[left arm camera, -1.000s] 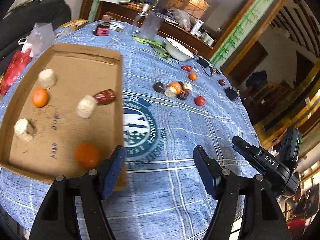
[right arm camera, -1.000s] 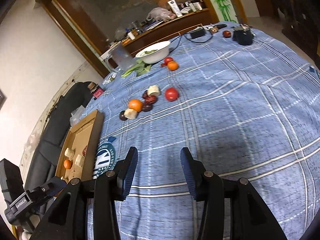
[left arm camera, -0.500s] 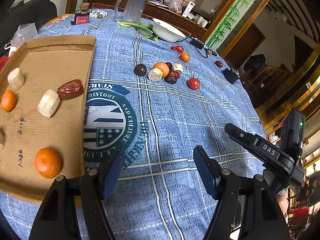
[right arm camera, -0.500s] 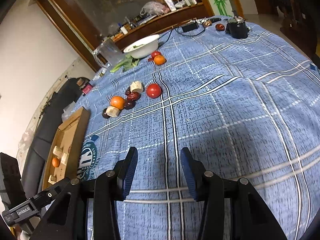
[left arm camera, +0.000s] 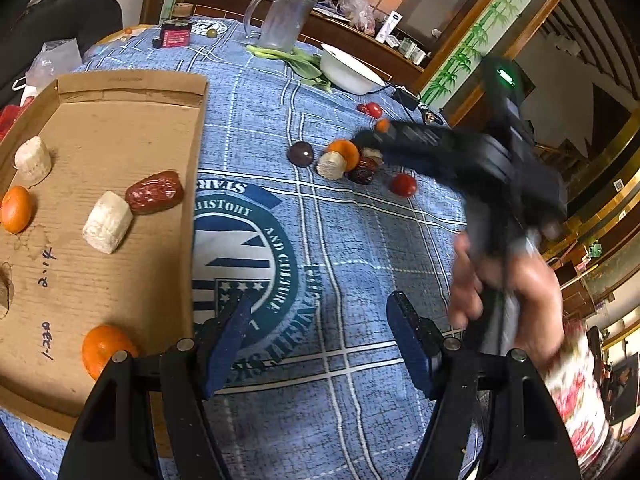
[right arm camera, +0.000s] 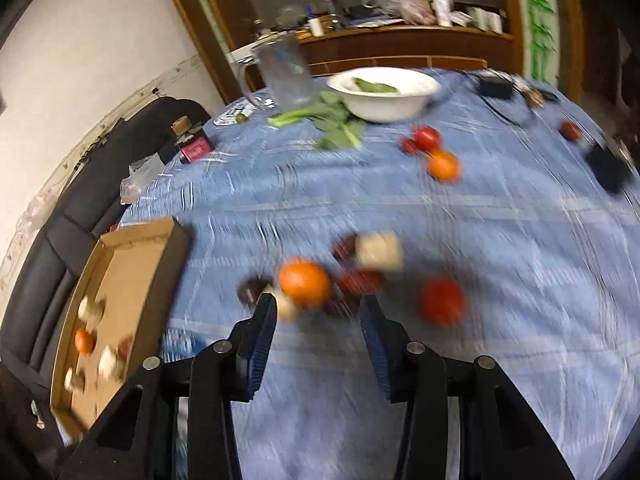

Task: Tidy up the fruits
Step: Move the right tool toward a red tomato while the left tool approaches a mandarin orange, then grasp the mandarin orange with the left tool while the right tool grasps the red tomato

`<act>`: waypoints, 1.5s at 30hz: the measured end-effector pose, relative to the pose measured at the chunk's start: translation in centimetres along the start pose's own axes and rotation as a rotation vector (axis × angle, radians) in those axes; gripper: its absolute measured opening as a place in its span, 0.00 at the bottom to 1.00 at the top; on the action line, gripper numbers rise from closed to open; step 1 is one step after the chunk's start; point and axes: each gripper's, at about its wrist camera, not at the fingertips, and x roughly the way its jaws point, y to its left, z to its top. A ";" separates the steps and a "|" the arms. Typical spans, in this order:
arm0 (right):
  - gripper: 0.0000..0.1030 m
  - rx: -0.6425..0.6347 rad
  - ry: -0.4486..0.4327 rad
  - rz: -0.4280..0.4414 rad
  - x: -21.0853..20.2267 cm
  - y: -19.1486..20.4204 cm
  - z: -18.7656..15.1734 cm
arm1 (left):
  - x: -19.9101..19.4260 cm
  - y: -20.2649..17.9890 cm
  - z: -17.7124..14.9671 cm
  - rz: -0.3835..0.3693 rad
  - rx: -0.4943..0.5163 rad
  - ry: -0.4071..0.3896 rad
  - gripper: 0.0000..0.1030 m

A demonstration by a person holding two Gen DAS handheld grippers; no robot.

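**Fruit on the blue cloth: stock by view**

Left wrist view. We list our left gripper (left arm camera: 320,332), jaws apart with nothing between them, over the round emblem (left arm camera: 248,256) printed on the tablecloth (left arm camera: 360,240). Left of the emblem lies the cardboard tray (left arm camera: 120,128), holding two oranges (left arm camera: 105,348), a red date (left arm camera: 154,198) and pale cut pieces (left arm camera: 107,227). Beyond the emblem sits the loose fruit cluster (left arm camera: 344,160): an orange, a dark plum, a pale piece, a date, with a red tomato (left arm camera: 403,185) just beside. Our right hand (left arm camera: 516,292) carries the right gripper, blurred, over that cluster.

Right wrist view. Our right gripper (right arm camera: 318,312) has its jaws closing, still free of any fruit; the cluster's orange (right arm camera: 305,283) lies just past the fingertips. The tray is far left of the cluster, a white bowl (right arm camera: 384,94) beyond it.
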 end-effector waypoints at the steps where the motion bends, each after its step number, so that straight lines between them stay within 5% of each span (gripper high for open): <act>1: 0.44 -0.017 0.003 -0.023 1.1 0.6 0.7 | 0.1 0.1 0.1 0.001 -0.002 0.002 0.68; 6: 0.44 -0.035 0.071 0.004 3.2 0.7 0.9 | 0.3 0.6 0.2 -0.011 -0.005 0.011 0.68; 9: 0.44 -0.033 0.118 0.116 1.3 -0.4 -0.3 | 0.3 0.7 0.3 -0.013 -0.005 0.007 0.68; 12: 0.44 0.017 0.177 0.321 -1.4 -2.5 -1.9 | 0.6 0.5 0.3 -0.022 -0.006 0.011 0.68; 20: 0.43 0.041 -0.004 -0.003 -5.7 -7.7 -2.8 | 1.4 -1.2 0.1 -0.015 0.026 0.025 0.68; 30: 0.43 0.056 -0.018 -0.080 -1.7 -7.8 -2.4 | 2.6 -4.1 1.4 -0.017 0.106 0.006 0.67; 36: 0.42 0.052 -0.011 -0.076 -0.1 -8.1 -2.6 | 5.3 -6.0 3.4 -0.013 0.171 0.001 0.44; 38: 0.30 0.054 -0.019 -0.063 -0.1 -8.3 -2.7 | 6.5 -6.5 4.3 -0.007 0.187 0.003 0.42; 45: 0.30 0.091 -0.034 -0.050 -1.0 -9.7 -2.8 | 10.2 -8.6 6.5 0.023 0.272 -0.004 0.42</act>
